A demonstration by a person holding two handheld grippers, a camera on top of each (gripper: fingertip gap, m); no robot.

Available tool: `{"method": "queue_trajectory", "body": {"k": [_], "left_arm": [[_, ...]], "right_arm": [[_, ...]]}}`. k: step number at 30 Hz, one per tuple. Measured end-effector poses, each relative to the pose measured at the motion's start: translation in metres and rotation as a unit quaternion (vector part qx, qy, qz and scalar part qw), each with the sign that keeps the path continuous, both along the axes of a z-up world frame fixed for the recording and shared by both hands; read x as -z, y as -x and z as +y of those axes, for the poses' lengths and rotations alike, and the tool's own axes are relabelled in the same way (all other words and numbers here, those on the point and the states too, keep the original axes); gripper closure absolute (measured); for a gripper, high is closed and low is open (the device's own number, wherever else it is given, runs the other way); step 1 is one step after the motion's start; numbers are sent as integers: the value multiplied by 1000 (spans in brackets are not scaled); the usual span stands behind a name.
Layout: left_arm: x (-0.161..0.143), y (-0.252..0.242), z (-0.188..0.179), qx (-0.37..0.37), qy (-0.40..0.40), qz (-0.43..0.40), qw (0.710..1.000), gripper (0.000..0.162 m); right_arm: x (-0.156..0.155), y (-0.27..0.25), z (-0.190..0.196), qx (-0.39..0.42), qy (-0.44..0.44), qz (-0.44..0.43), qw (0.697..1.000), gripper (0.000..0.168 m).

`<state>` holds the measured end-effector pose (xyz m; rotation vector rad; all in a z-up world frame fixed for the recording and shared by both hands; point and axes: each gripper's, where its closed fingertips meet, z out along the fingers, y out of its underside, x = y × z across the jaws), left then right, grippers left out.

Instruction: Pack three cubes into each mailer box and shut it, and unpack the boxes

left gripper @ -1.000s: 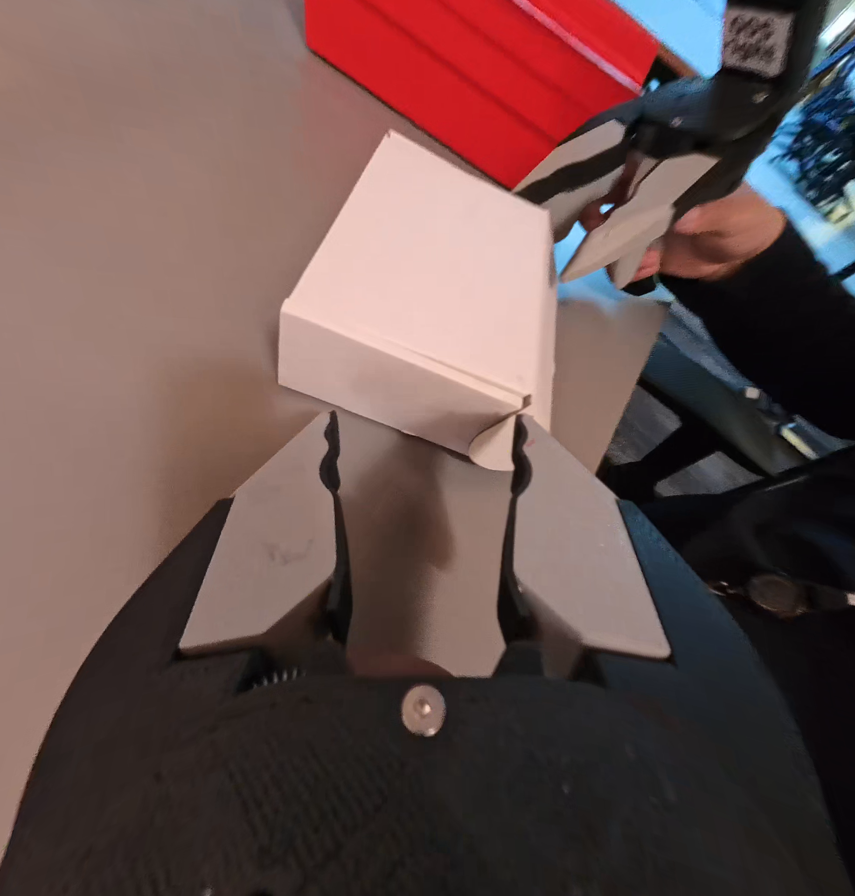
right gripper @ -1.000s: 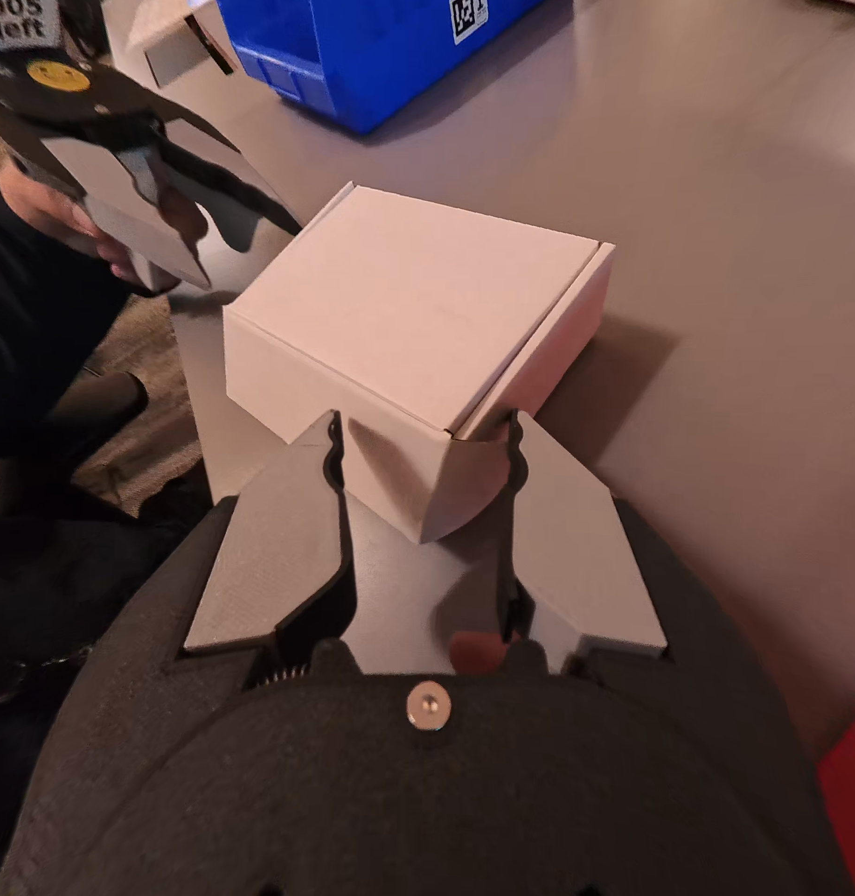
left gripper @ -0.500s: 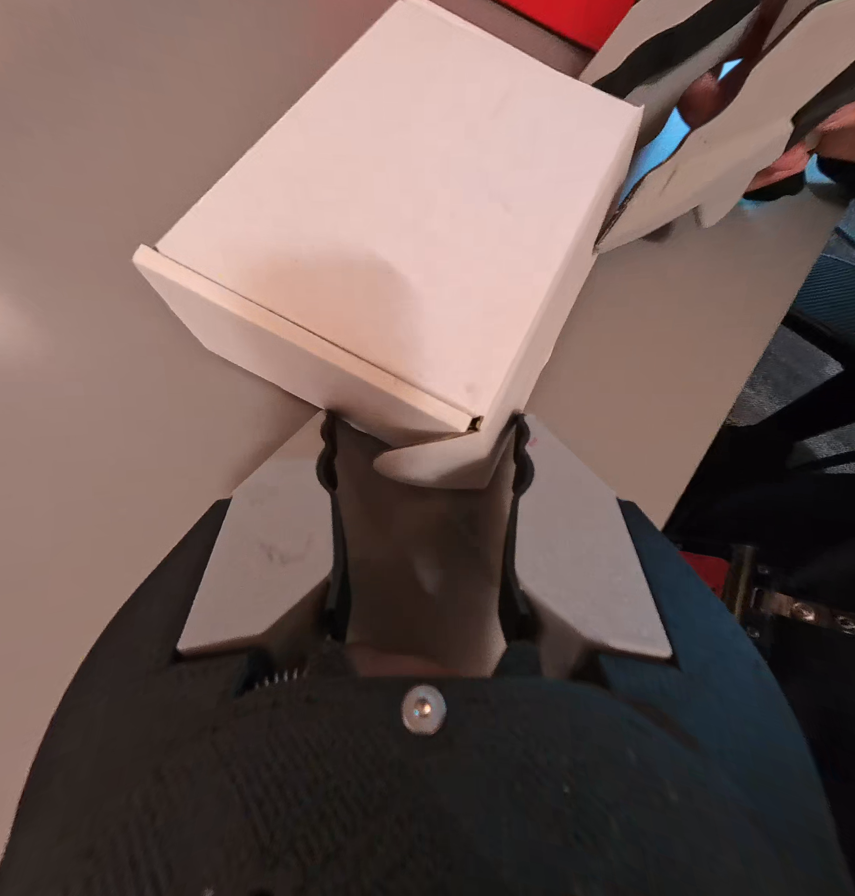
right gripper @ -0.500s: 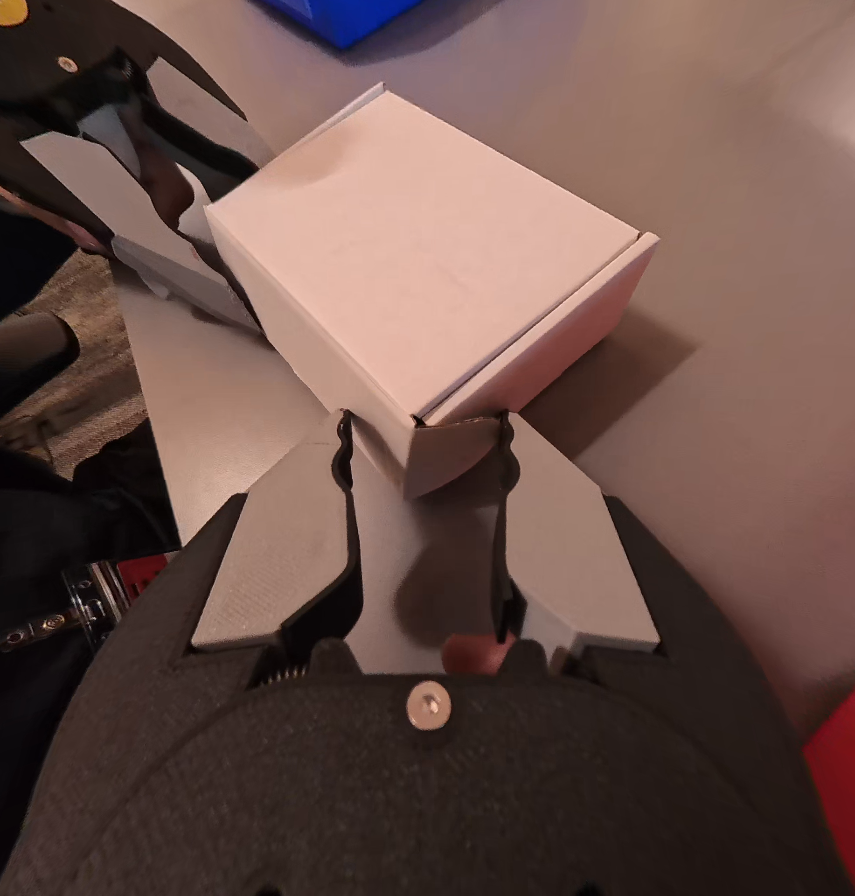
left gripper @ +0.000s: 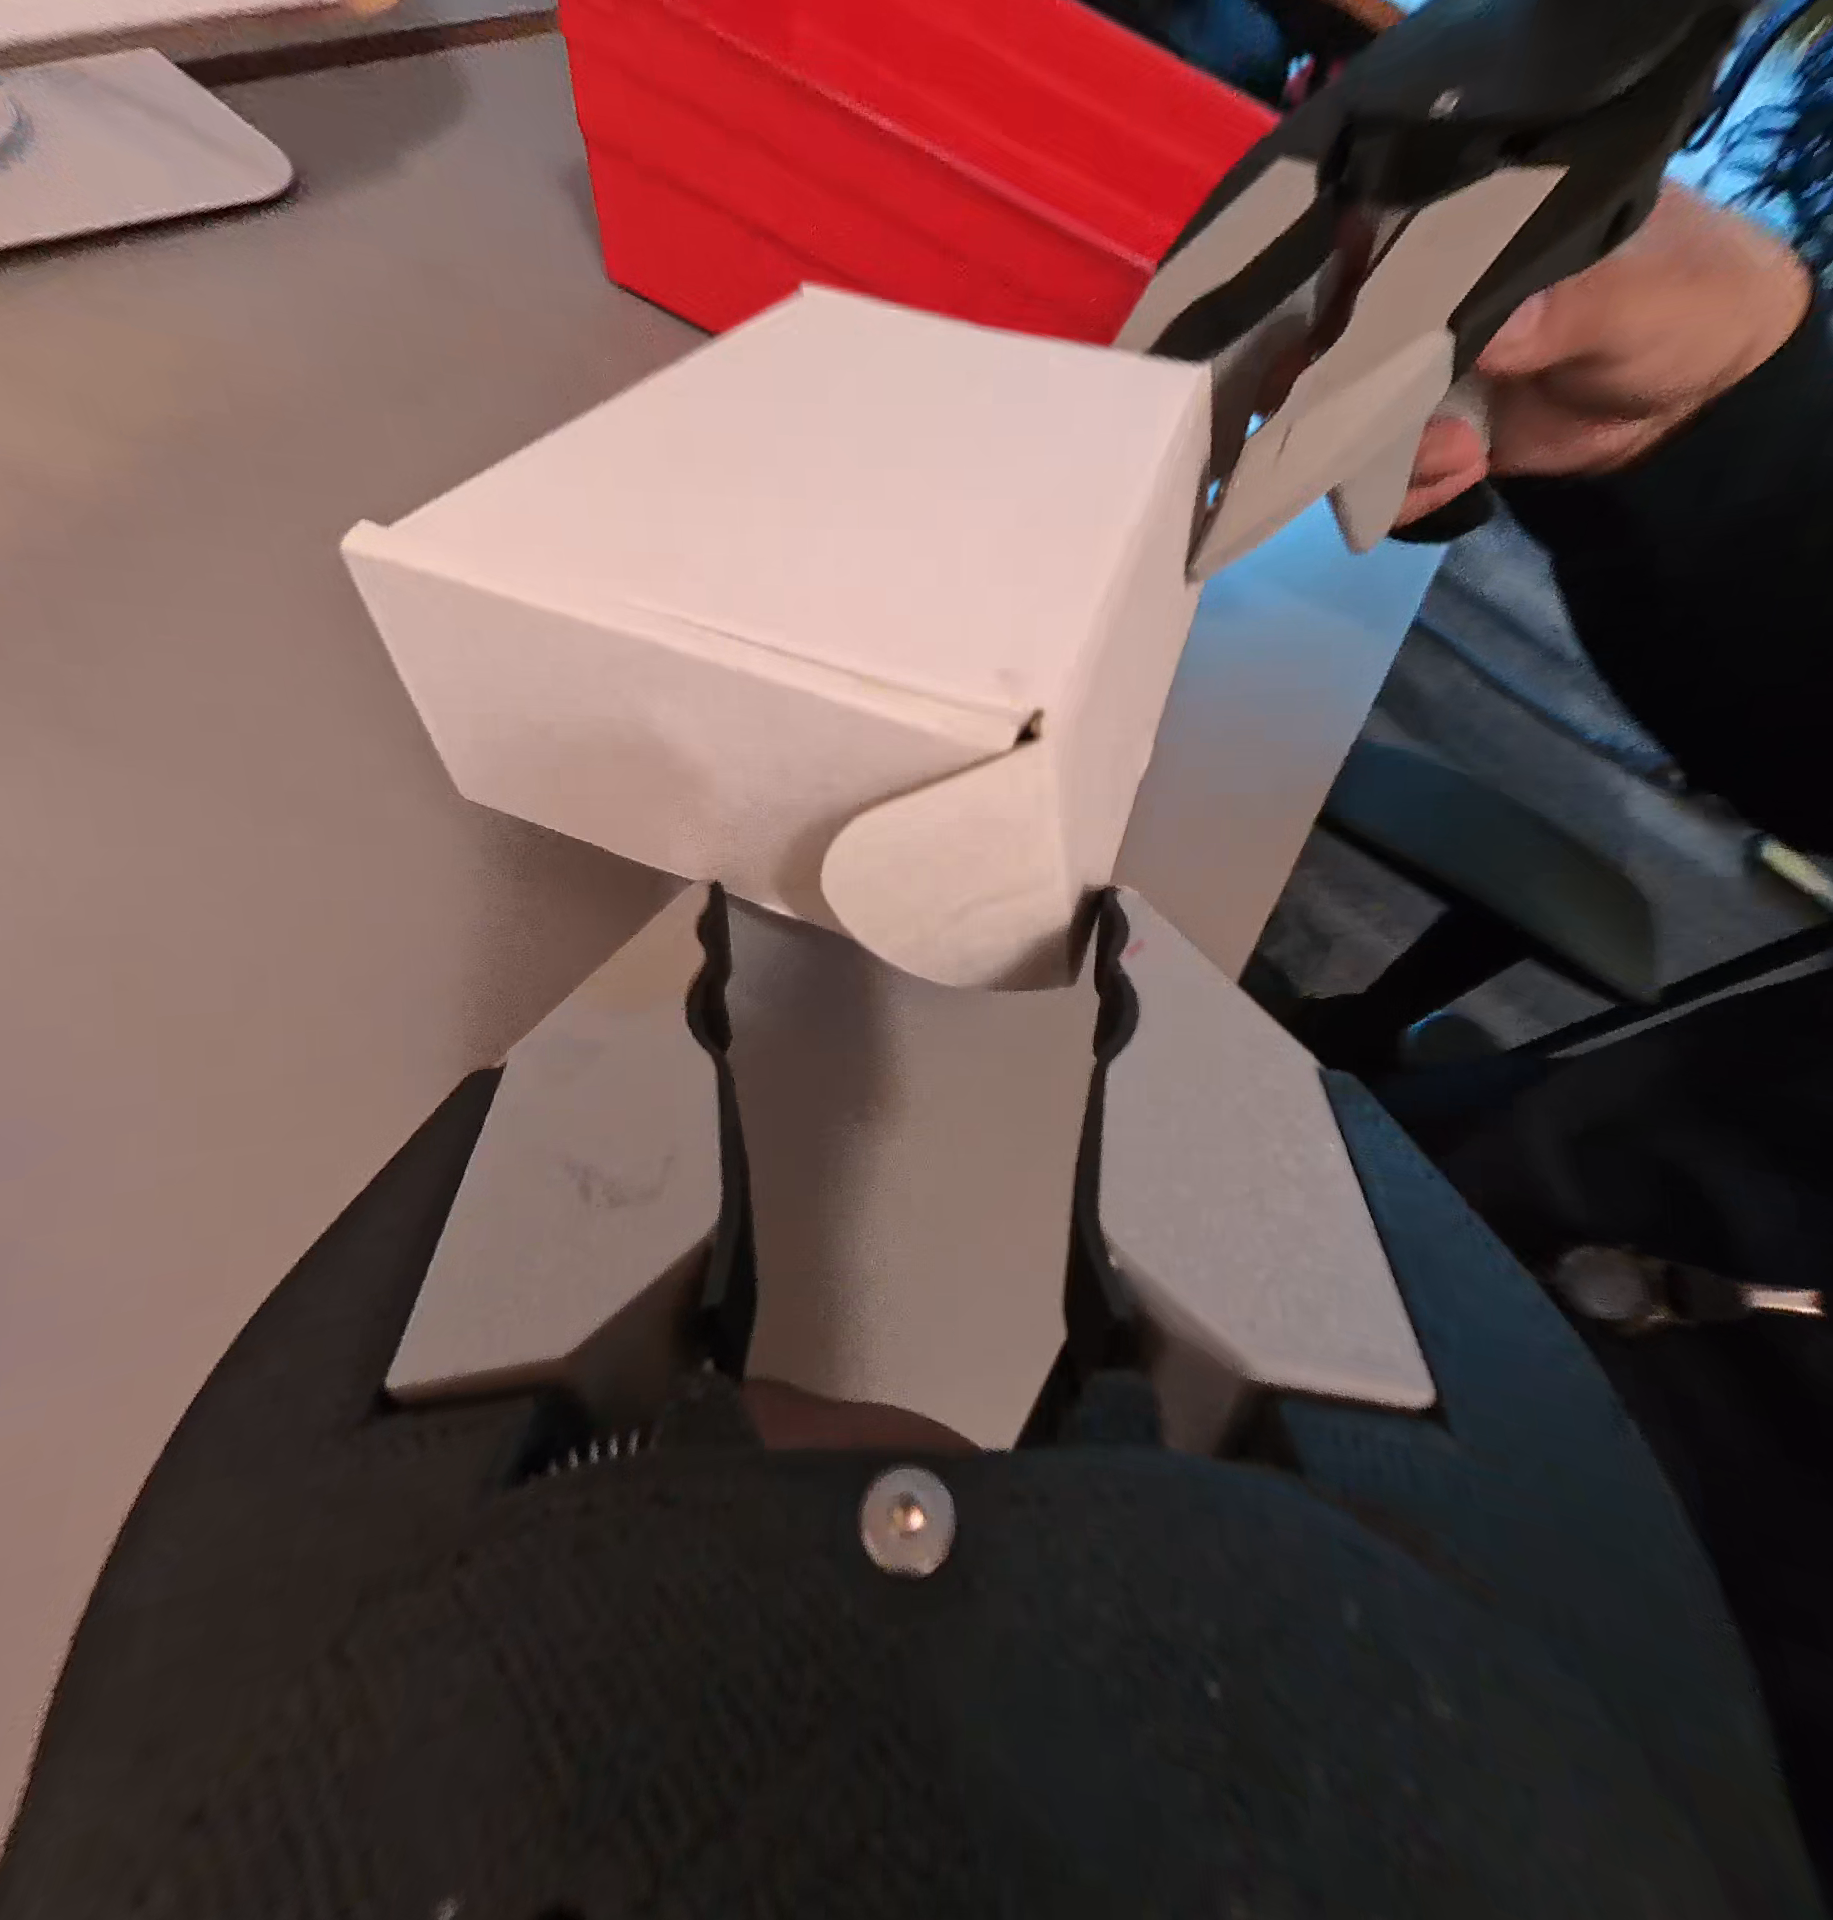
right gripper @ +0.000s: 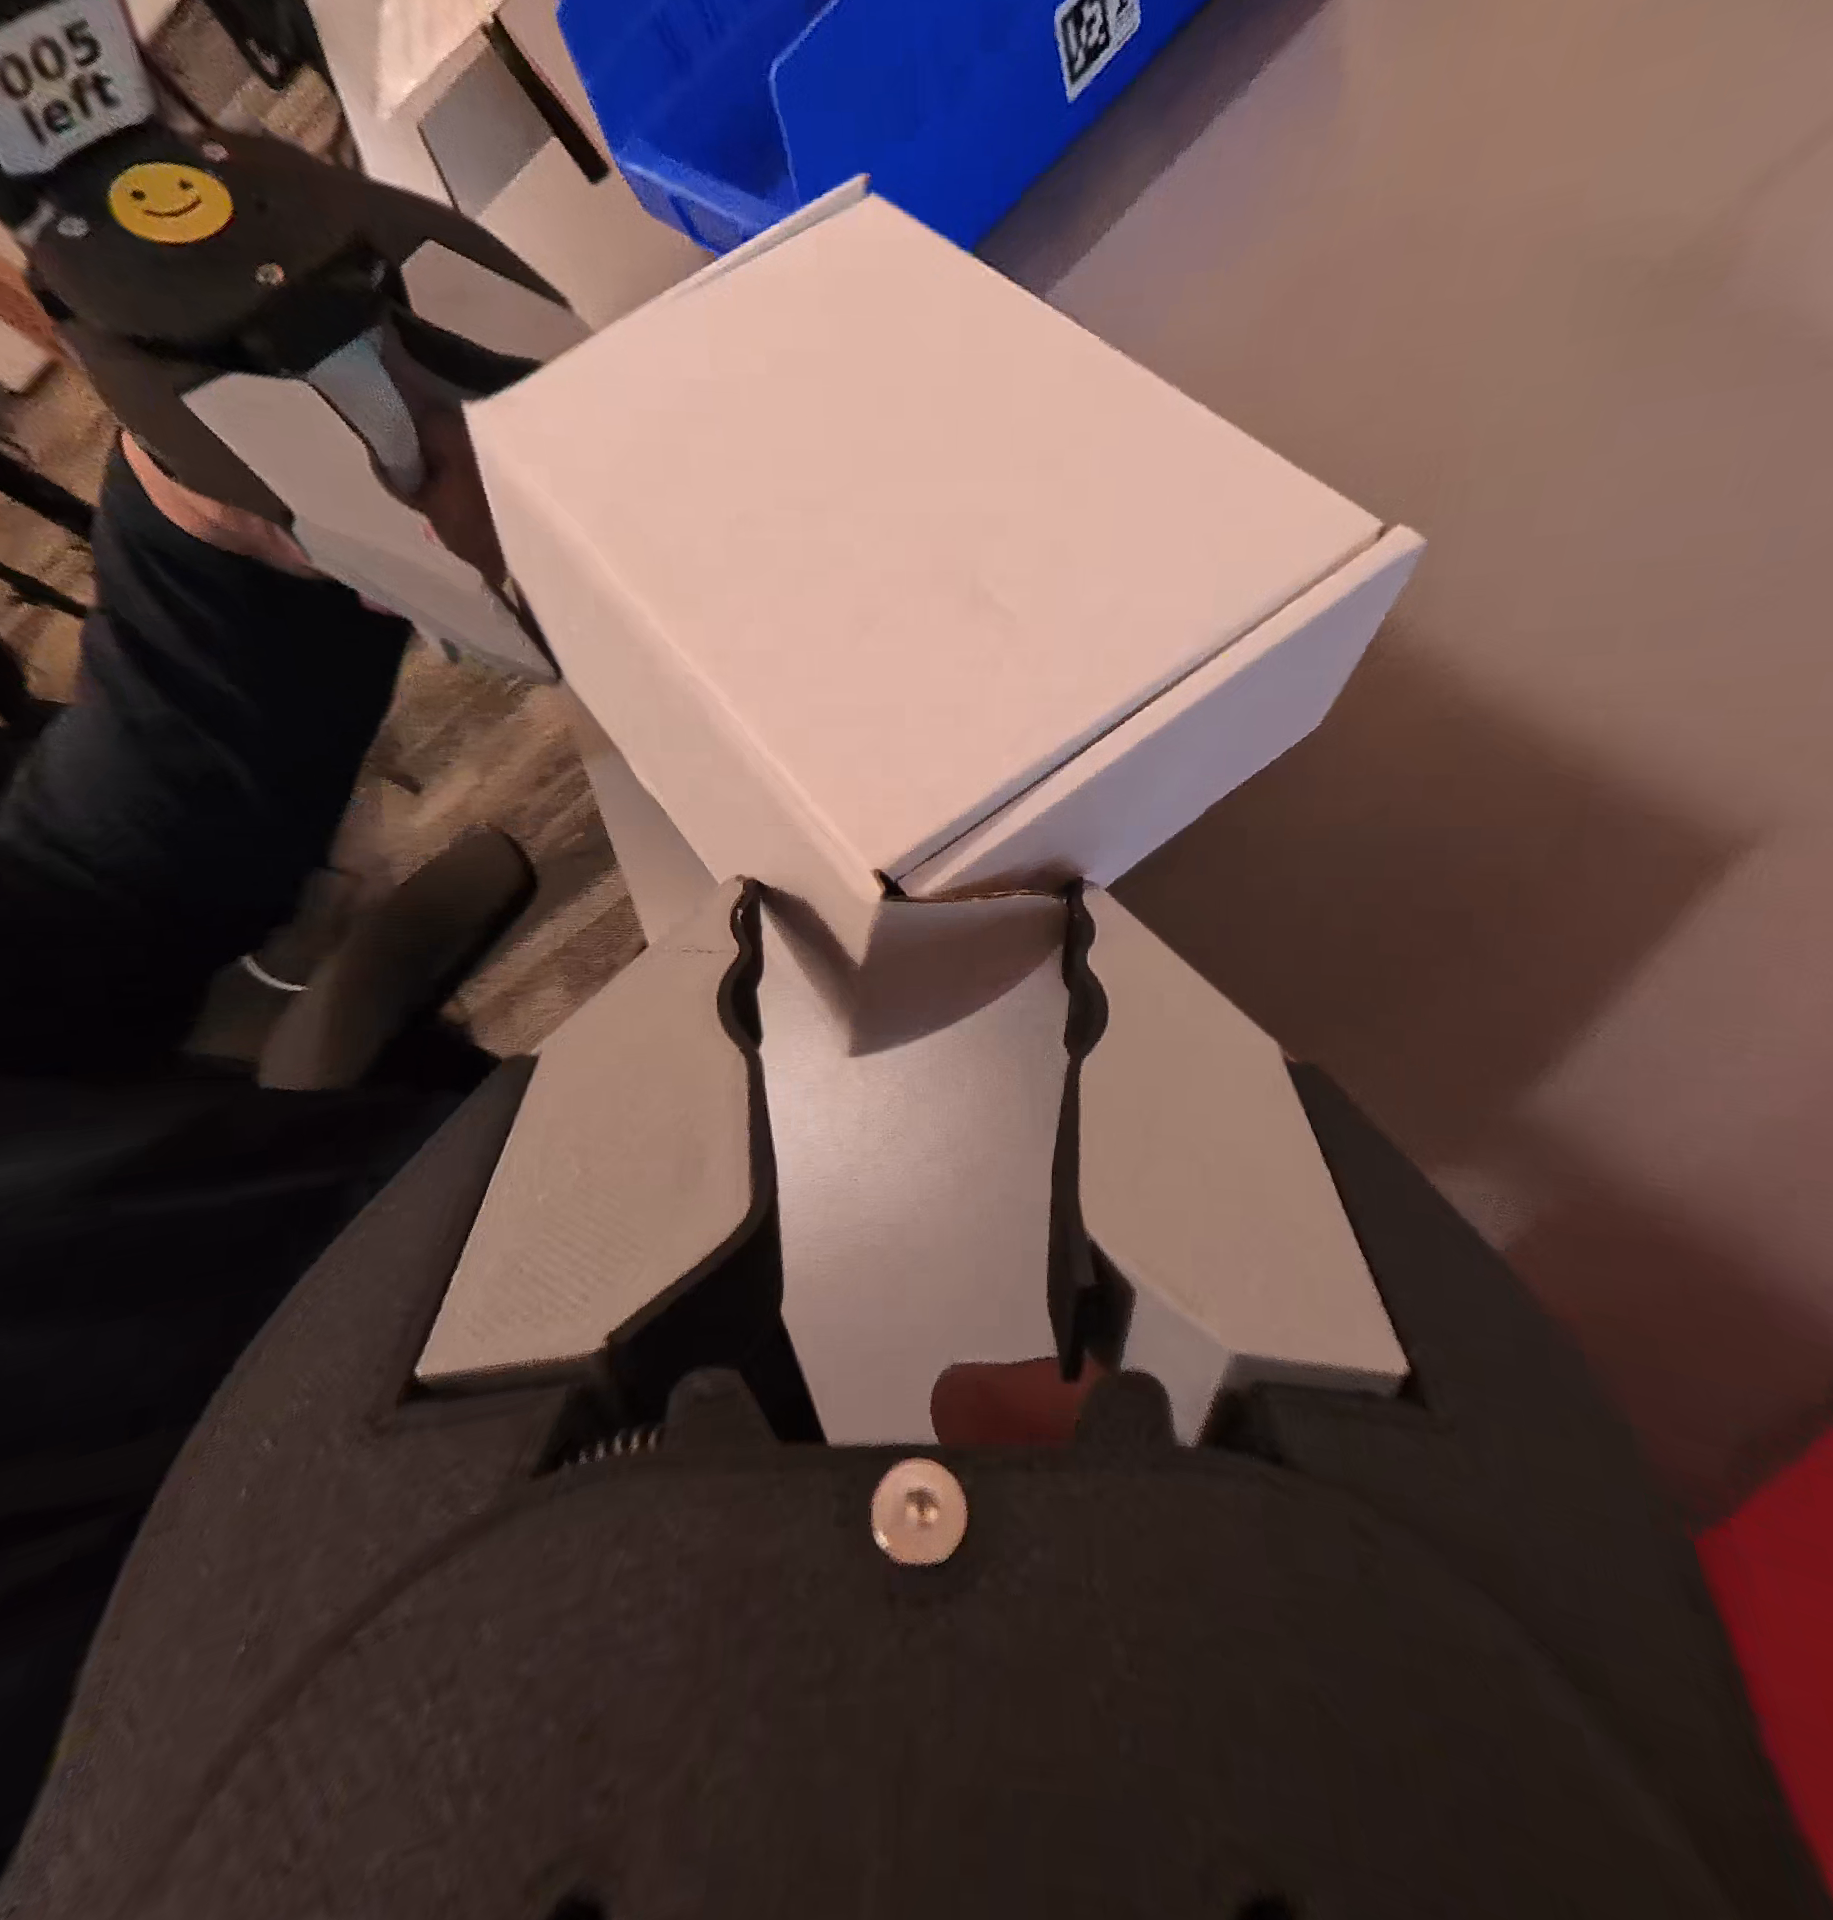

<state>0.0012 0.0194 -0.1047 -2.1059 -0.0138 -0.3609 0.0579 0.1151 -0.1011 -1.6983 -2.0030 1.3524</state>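
Mailer box: white cardboard, lid down. I see it between my two grippers near the table's edge. It looks lifted or tipped off the table, though I cannot tell for certain. A rounded side flap sticks out at its near corner in the left wrist view.

Left gripper: jaws spread wide. The box's near corner and its rounded flap sit between my fingertips. I cannot tell whether either finger presses the cardboard.

Right gripper: jaws spread wide. The opposite corner of the mailer box sits in the gap, with the lid seam just at the fingertips. In the left wrist view I see this gripper at the box's far corner, with a hand holding it.

Left gripper, seen from the right wrist view: it sits against the far side of the mailer box and carries a round yellow sticker on its black body.

Red bin: on the table beyond the mailer box in the left wrist view.

Blue bin: on the table beyond the mailer box in the right wrist view.

Cubes: I cannot see any with the box closed.
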Motion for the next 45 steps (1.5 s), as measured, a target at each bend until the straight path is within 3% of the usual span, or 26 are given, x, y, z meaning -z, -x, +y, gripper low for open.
{"method": "queue_trajectory", "body": {"k": [5,14,18,22,25,33,38,45], "left_arm": [[-8,25,5,-9,25,-58,998,102],[10,46,15,-23,52,-84,995,97],[3,42,11,-7,55,-96,994,99],[-26,36,3,13,50,-120,991,101],[-35,36,1,9,63,-131,989,101],[-2,47,5,-17,115,-106,988,108],[15,67,6,-38,121,-72,989,111],[-4,87,0,-59,83,29,994,109]], "right_arm": [[6,10,-4,-13,16,-49,999,112],[26,26,-3,-7,26,-86,996,108],[13,20,-5,-22,38,-83,996,108],[-12,13,-10,-48,78,-89,992,108],[-14,8,-16,-66,114,-120,984,109],[18,19,-14,-56,103,-165,979,104],[14,25,-14,-52,113,-145,982,108],[20,34,-2,-39,90,-136,986,110]]}}
